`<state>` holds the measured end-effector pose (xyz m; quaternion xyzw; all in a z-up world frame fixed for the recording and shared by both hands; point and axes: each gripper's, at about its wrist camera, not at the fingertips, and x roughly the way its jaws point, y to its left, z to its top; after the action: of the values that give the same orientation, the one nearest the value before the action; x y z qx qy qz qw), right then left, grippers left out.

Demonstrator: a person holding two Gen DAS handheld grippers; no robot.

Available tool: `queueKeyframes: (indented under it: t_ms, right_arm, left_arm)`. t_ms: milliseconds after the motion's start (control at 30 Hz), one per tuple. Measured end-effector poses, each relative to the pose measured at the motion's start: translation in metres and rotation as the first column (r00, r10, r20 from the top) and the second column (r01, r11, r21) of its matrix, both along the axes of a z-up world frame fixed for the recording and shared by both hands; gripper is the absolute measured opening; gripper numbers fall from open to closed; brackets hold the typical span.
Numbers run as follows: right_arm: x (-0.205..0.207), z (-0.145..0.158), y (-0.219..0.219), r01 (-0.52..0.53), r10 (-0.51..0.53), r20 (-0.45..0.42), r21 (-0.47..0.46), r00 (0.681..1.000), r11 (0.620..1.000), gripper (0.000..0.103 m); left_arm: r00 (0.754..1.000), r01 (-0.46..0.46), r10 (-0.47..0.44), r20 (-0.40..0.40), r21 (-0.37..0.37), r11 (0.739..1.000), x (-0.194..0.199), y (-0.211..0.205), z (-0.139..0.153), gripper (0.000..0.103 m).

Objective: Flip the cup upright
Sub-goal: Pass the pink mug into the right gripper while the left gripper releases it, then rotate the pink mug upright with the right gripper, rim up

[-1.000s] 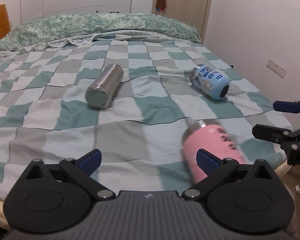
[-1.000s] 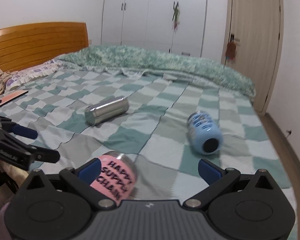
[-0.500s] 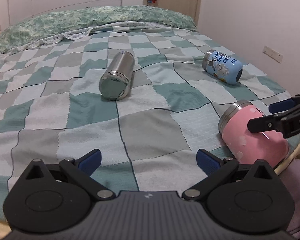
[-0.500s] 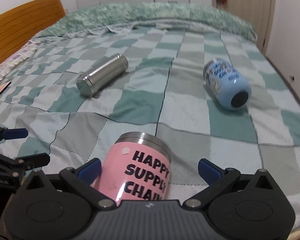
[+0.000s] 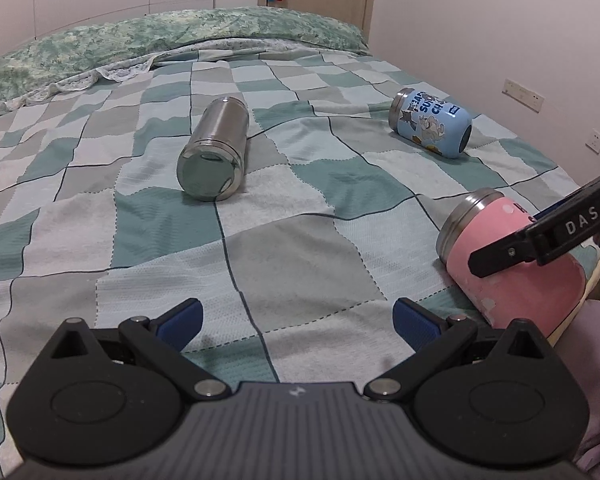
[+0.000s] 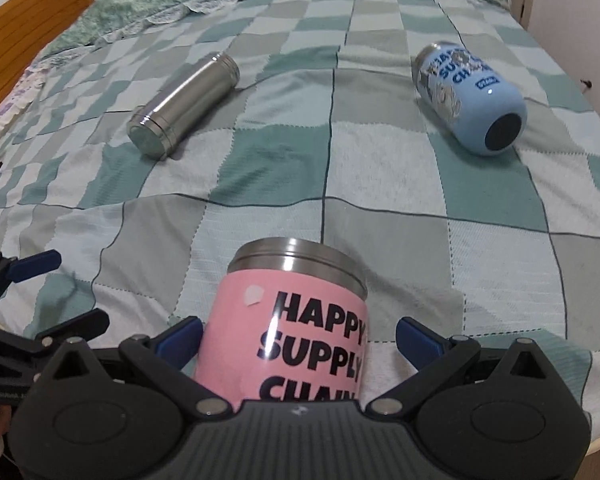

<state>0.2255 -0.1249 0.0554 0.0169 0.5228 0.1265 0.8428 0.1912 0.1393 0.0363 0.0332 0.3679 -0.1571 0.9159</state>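
A pink cup with black "HAPPY SUPPLY CHAIN" lettering and a steel rim lies on its side at the bed's near edge; it also shows in the left wrist view. My right gripper is open, its fingers on either side of the pink cup, the left pad touching it. A steel cup and a blue cartoon cup lie on their sides further up the bed. My left gripper is open and empty over the blanket.
The bed has a green, grey and white checked blanket. A green pillow roll lies at the head. A wooden headboard is at the left, a wall with sockets at the right.
My right gripper has moved forward and down so its fingers now straddle the pink cup. My left gripper has shifted slightly closer to the bed. All cups lie as before.
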Motion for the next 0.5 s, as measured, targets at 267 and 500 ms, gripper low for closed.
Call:
queueKeyframes:
  t_ms: [267, 500]
  right_arm:
    - [0.007, -0.008, -0.01, 0.01, -0.001, -0.074, 0.124, 0.997, 0.992, 0.086]
    - [-0.001, -0.006, -0.022, 0.003, 0.0, -0.019, 0.189, 1.0, 0.982, 0.086]
  left_arm:
    - [1.0, 0.02, -0.02, -0.011, -0.024, 1.0, 0.001, 0.002, -0.003, 0.103]
    - [1.0, 0.025, -0.025, -0.007, -0.034, 0.999, 0.0, 0.001, -0.001, 0.103]
